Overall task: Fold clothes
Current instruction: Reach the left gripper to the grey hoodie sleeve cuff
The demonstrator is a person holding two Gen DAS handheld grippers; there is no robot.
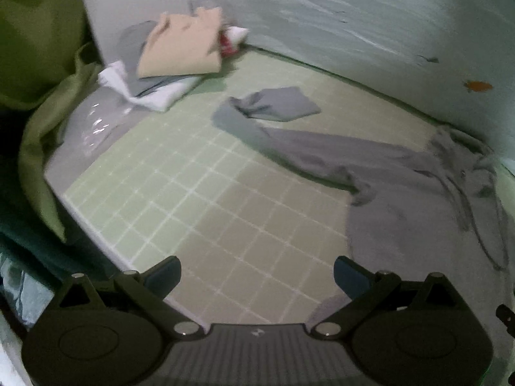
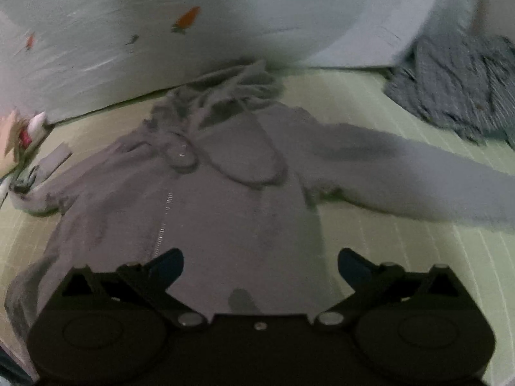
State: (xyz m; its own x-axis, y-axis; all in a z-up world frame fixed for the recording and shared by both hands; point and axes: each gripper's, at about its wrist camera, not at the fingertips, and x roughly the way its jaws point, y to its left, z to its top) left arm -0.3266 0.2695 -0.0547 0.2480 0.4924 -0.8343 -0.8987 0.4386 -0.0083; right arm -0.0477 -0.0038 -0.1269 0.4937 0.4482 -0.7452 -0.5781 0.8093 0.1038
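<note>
worktop (image 1: 199,212): green gridded mat up against a pale wall, and it carried everything. I used the hoodie as the landmark for all the rest.
hoodie (image 2: 225,206): grey zip-up, lay spread flat on the worktop, front up, zip closed as far as I could see, hood bunched at the wall end, both sleeves stretched out sideways. Not folded at this point.
striped garment (image 2: 457,90): crumpled heap well beyond the hoodie's right sleeve, near the wall.
stack of clothes (image 1: 173,61): folded-looking pile with a peach piece on top, well past the tip of the hoodie's left sleeve.
left sleeve (image 1: 283,138): ran out long from the body, its cuff end twisted over on itself.
right tongs (image 2: 260,265): spread wide, gripping nothing, hung over the hoodie's lower body.
left tongs (image 1: 257,273): also spread wide and empty, over bare mat beside the hoodie's left side.
tip, just my take: with sleeves out like that, I'd pinch each sleeve near the cuff, untwist the left one, and bring it straight across the chest so the fold edge stays parallel to the zip. Thick fleece bunches, so go slow.
</note>
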